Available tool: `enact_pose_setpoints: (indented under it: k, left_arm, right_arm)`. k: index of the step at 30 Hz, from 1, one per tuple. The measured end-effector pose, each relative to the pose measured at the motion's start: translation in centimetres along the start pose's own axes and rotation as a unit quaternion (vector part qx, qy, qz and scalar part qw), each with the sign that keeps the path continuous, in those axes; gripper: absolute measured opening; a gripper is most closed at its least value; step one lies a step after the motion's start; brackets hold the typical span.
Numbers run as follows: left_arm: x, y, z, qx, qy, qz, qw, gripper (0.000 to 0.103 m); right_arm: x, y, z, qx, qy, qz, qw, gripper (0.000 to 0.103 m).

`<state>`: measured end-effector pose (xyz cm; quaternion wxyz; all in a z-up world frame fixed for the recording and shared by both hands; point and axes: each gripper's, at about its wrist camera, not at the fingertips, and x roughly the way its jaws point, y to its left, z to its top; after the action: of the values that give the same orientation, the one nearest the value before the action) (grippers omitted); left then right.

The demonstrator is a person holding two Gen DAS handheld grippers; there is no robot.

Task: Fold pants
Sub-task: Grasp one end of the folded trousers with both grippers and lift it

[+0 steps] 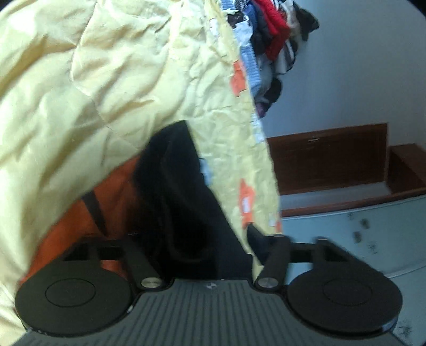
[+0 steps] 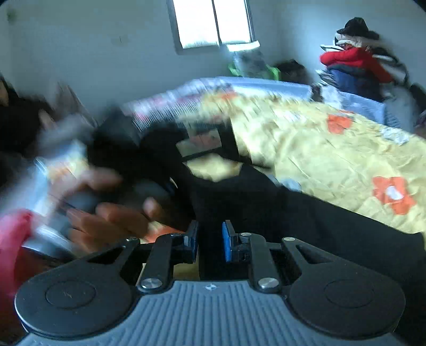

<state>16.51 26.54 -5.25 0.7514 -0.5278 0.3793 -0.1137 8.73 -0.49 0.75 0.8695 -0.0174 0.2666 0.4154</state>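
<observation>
The black pants (image 1: pixel 181 186) lie bunched on a yellow bedspread (image 1: pixel 106 79) printed with orange flowers. In the left wrist view their dark cloth fills the whole gap of my left gripper (image 1: pixel 207 239), hiding the fingertips, and the gripper looks shut on the bunch. In the right wrist view the pants (image 2: pixel 266 202) stretch from the lower right up to the middle. My right gripper (image 2: pixel 210 239) is shut on a fold of them between its blue pads (image 2: pixel 228 241). A person's hand (image 2: pixel 111 213), blurred, holds the other tool at the left.
The bedspread (image 2: pixel 319 149) covers a bed. A heap of clothes (image 2: pixel 356 64) with a red garment is piled at its far end, also seen as the clothes heap (image 1: pixel 266 34). A window (image 2: pixel 213 21) is in the back wall. Wooden furniture (image 1: pixel 332 157) stands beyond the bed's edge.
</observation>
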Motion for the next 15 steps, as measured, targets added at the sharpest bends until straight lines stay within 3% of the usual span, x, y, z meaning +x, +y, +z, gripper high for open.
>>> enact_pose_setpoints:
  k: [1,3,5,6,10,13,15]
  left_arm:
    - [0.1,-0.1,-0.1,0.013,-0.003,0.018,0.9997,0.032]
    - [-0.1,-0.7,-0.6,0.049,-0.019,0.045,0.9976,0.022]
    - [-0.6,-2.2,-1.9,0.107,-0.049,0.068,0.9908,0.020]
    - [-1.0,-3.1,-2.8,0.141,-0.065,0.079,0.9847,0.020]
    - [-2.2,-7.1,-6.2,0.238,-0.115,0.086,0.9606,0.019]
    - [-2.7,-10.3,-8.9,0.289,-0.131,0.079,0.9451,0.019]
    - [-2.2,-12.1,-10.6,0.309,-0.128,0.067,0.9400,0.020]
  right_arm:
    - [-0.7,-0.7,0.3,0.017,-0.015,-0.002,1.000,0.018]
    - [-0.6,-1.6,0.7,0.013,-0.022,-0.091,0.996,0.018]
    - [1.6,-2.6,0.7,-0.013,0.019,-0.181,0.983,0.018]
    - [2.6,-3.0,0.4,-0.010,0.037,-0.190,0.981,0.018]
    - [3.2,-4.0,-0.4,0.064,0.019,-0.108,0.992,0.018]
    - [0.9,-3.5,-0.8,0.096,-0.022,-0.092,0.991,0.018]
    - [-1.6,-3.6,-0.7,0.117,-0.049,-0.084,0.988,0.018]
